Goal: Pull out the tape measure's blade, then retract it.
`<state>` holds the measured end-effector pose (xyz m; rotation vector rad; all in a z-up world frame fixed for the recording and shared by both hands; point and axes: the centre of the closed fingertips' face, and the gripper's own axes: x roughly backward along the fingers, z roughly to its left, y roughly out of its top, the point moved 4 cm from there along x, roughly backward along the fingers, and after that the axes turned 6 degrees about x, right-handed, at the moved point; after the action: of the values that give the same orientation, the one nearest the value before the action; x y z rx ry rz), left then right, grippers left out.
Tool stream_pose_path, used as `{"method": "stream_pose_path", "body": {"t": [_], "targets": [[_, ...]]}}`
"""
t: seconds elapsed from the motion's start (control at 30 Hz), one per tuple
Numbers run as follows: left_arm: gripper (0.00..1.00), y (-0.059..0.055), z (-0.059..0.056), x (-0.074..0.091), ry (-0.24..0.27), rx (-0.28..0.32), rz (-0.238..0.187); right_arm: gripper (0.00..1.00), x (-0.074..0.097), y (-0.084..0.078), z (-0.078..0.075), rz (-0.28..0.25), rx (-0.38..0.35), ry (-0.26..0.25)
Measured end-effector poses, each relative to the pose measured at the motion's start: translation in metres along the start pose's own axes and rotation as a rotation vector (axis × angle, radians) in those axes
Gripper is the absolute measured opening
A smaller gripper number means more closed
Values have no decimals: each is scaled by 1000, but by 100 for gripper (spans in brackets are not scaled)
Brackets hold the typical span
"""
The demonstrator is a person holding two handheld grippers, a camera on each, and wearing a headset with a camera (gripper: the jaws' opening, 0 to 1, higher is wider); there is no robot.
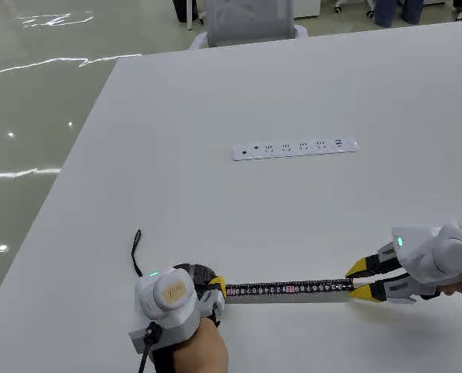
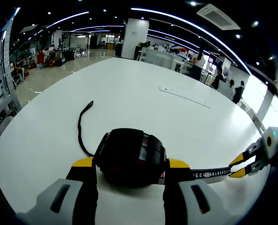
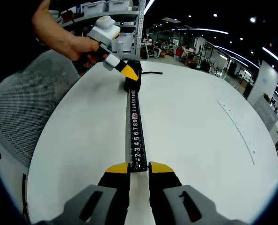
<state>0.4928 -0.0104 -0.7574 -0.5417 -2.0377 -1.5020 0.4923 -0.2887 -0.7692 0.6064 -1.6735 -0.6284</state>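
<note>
Two hand-held grippers [image 2: 130,163] [image 3: 139,168] hold tape measure [image 2: 129,154], blade [image 1: 285,289] seemingly clamped, near table [image 1: 75,256] edge

In the head view, the body of the left gripper [image 1: 209,286] is covering most of the tape measure case [image 1: 198,272]. The tip of the blade [image 1: 289,289] is sitting hidden between the jaws of the right gripper [image 1: 358,280]. The top edge is cropping the chair [image 1: 250,19].
</note>
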Motion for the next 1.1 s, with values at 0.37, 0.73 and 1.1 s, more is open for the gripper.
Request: {"method": "stream_pose_path", "body": {"t": [0.37, 0.73, 1.1], "targets": [[52, -1, 0, 1, -3, 3, -1, 14, -4, 6, 1, -8, 8, 7], [52, 0, 0, 0, -6, 6, 1, 14, -9, 13, 1, -18, 10, 15], [52, 0, -1, 0, -6, 2, 3, 14, -10, 14, -1, -18, 13, 15]]}}
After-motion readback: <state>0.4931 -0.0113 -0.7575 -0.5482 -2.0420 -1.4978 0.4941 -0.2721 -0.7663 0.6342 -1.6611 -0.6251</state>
